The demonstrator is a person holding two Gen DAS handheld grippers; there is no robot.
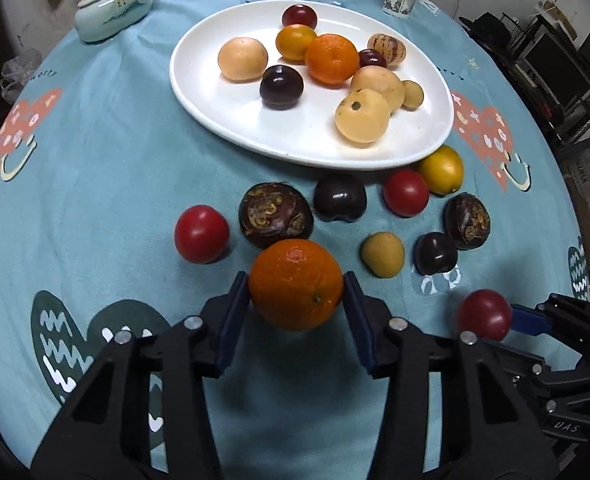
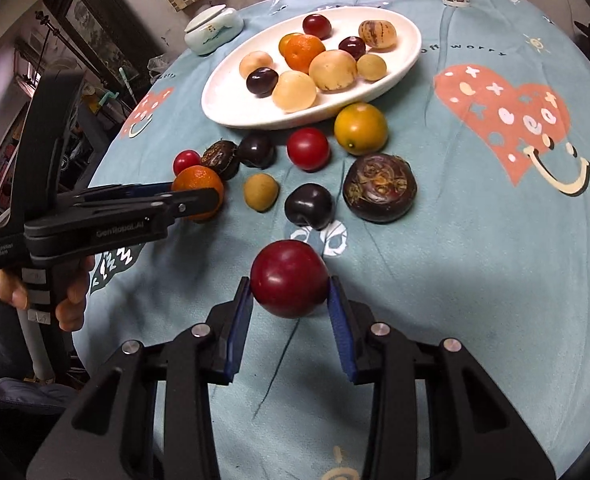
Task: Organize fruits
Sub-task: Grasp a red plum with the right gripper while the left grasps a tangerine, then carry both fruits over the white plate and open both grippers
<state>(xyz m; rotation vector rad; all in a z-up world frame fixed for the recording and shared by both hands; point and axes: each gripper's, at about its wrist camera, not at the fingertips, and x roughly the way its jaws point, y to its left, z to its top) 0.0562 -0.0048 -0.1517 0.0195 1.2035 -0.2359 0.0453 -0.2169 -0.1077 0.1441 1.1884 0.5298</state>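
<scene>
- Right, my left gripper [image 1: 296, 285] is clamped on an orange [image 1: 296, 283]; both blue pads press its sides.
- The orange is round, bright and dimpled, with a small dark spot low on its near face and a paler mark on top. It is too round for me to name a long axis.
- My right gripper [image 2: 289, 295] is closed on a plum [image 2: 289, 278], pads tight on either side.
- The plum is dark red, smooth and glossy, nearly a ball; its stem end I cannot make out.
- Both fruits sit at the near edge of the loose group on the teal cloth [image 1: 107, 168], the orange to the left of the plum.
- The orange is just in front of a dark brown chestnut [image 1: 275, 216], flattish, its rough swirled face turned up.
- A red tomato [image 1: 201, 233] lies just left of that chestnut.
- The white oval plate [image 1: 199, 92] is farther back; from the left camera its long axis runs from upper left to lower right.
- On it lie pale yellow fruits, dark plums and a second orange [image 1: 332, 59], bunched toward its right half.
- A hand [image 2: 71, 300] grips the left tool's handle.
</scene>
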